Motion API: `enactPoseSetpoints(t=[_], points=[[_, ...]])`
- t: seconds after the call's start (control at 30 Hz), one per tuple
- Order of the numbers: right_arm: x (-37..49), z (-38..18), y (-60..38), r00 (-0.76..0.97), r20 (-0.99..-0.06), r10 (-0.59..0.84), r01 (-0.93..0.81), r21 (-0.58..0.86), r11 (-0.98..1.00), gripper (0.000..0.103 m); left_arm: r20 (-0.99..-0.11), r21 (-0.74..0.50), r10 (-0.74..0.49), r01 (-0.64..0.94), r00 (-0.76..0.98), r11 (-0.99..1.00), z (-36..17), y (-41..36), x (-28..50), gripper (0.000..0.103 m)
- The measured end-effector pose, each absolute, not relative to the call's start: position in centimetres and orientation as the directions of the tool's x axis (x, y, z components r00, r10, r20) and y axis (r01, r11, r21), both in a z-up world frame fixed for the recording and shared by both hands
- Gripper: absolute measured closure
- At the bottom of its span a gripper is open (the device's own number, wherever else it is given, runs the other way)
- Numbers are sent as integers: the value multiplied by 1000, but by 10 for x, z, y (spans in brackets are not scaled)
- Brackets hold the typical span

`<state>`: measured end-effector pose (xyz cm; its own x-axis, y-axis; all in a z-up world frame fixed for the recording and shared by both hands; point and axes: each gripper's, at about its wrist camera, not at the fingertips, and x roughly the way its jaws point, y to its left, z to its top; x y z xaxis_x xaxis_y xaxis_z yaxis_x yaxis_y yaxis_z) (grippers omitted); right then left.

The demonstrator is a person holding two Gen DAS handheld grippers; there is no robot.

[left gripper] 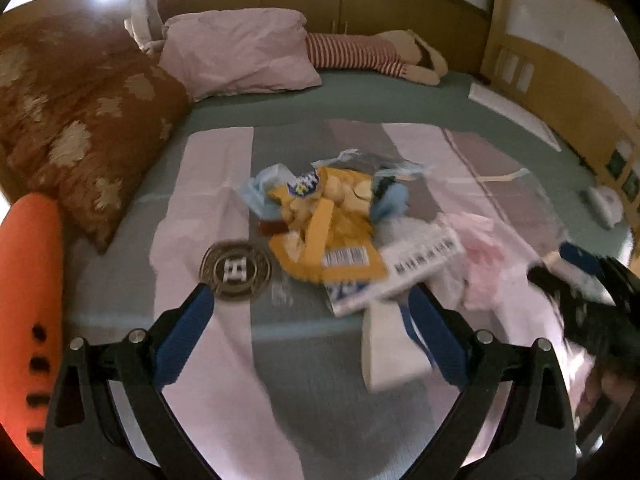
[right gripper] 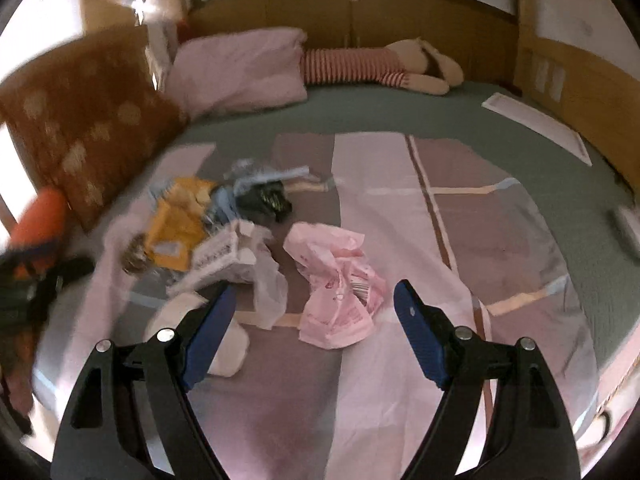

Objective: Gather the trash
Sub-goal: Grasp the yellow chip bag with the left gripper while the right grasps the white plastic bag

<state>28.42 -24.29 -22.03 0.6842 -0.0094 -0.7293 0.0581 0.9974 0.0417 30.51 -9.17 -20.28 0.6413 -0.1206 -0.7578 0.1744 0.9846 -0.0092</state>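
I hold left gripper (left gripper: pixel 308 304) and right gripper (right gripper: pixel 314 304) spread wide, empty, above yellow wrapper (left gripper: pixel 320 236) bearing a barcode; print blurred, unreadable

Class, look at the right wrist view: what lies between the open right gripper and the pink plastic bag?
Nothing: only bare striped bedsheet separates the right gripper from the pink plastic bag, seen in the right wrist view.

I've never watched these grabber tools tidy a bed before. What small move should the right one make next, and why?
Probably ease the right gripper forward and down over the crumpled pink plastic bag. Its jaws stand open and empty, and the bag lies loose on the bedspread directly between and ahead of them, apart from the yellow chip bag pile.
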Motion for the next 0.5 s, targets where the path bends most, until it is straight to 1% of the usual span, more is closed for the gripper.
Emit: enactPoseSetpoints(t=[0.07,0.13,0.17,0.23,0.27,0.3,0.33,0.37,0.4,0.43,0.47,0.5], points=[[297,-233,-236,669,-743,5,6,11,1000,23,-770,-6,-112,168,629,986,-212,-95,327,9],[306,-245,-228,659,-752,15,-43,-17,999,24,-790,7,-97,168,605,986,-227,-99,351,17],[312,-251,-224,652,-758,24,-69,-28,997,26,-800,10,-97,175,592,985,-234,-101,360,20],[325,-264,-218,635,-772,35,-106,-43,993,31,-820,29,-82,184,566,982,-250,-104,378,31],[330,-268,-217,628,-778,37,-116,-46,992,32,-827,29,-81,186,556,982,-256,-104,384,34],[338,-274,-216,616,-787,39,-123,-47,991,33,-833,14,-94,190,545,982,-261,-104,389,40],[342,-279,-216,610,-791,47,-129,-41,991,33,-834,0,-109,197,541,980,-263,-104,393,50],[347,-284,-214,608,-792,65,-143,-29,989,34,-835,-5,-115,203,538,979,-265,-105,395,56],[350,-286,-211,608,-791,75,-158,-28,987,36,-839,0,-116,213,532,977,-267,-106,397,65],[353,-289,-208,603,-793,84,-180,-33,983,44,-838,-1,-124,225,532,974,-266,-107,397,72],[357,-292,-204,589,-802,98,-202,-29,979,60,-835,-9,-134,231,534,973,-265,-106,396,84],[360,-294,-202,572,-813,109,-213,-19,977,70,-834,-27,-151,234,531,972,-262,-103,395,85]])
